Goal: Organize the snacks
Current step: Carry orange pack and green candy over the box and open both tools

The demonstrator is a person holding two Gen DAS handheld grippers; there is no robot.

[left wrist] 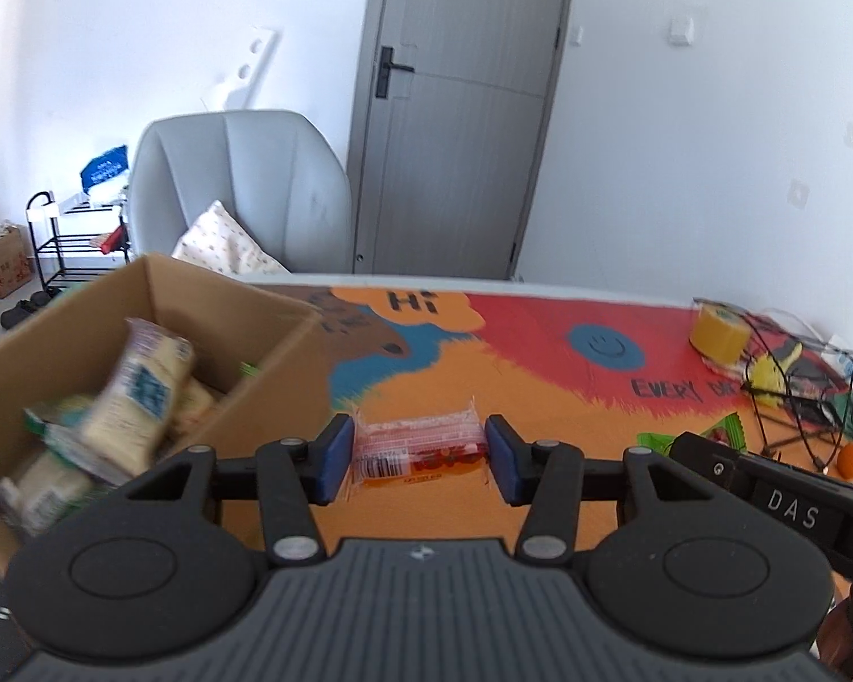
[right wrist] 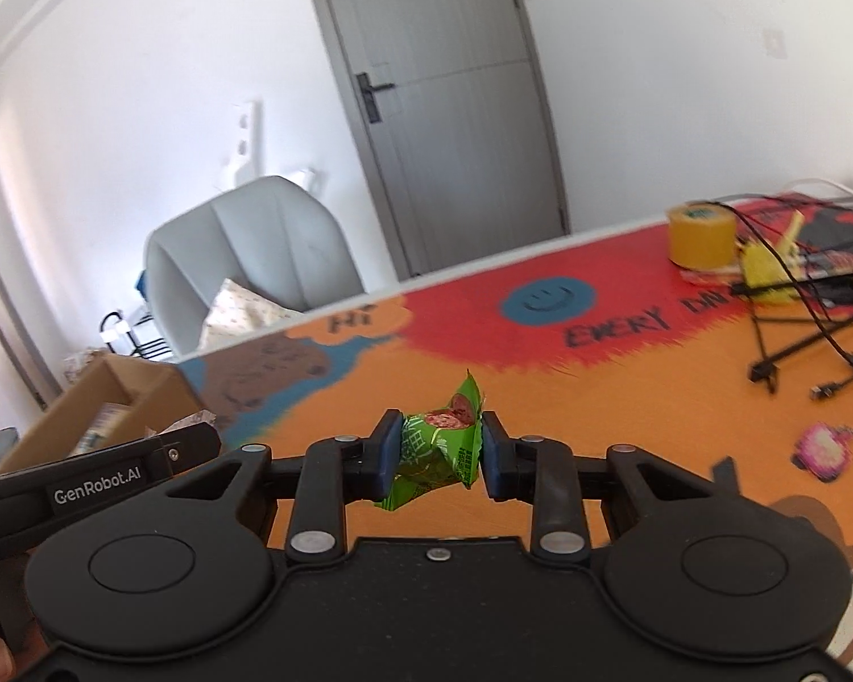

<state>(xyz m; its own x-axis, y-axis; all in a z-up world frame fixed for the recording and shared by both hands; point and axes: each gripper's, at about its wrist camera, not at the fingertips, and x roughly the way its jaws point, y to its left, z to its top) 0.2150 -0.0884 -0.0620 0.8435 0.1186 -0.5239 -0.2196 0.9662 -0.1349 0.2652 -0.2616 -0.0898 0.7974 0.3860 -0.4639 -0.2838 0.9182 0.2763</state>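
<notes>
Only my left view looks into the cardboard box (left wrist: 210,307) of snacks. My left tongs (left wrist: 419,457) pinch a red snack packet (left wrist: 418,449); my right tongs (right wrist: 438,452) squeeze a green candy wrapper (right wrist: 435,449) above the desk (right wrist: 625,398).

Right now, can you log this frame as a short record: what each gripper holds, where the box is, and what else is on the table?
left gripper: shut on red snack pack, held above the table mat
right gripper: shut on green snack packet
cardboard box: at the table's left end, open, holding several wrapped snacks
other items: yellow tape roll, black cables, pink keychain
</notes>
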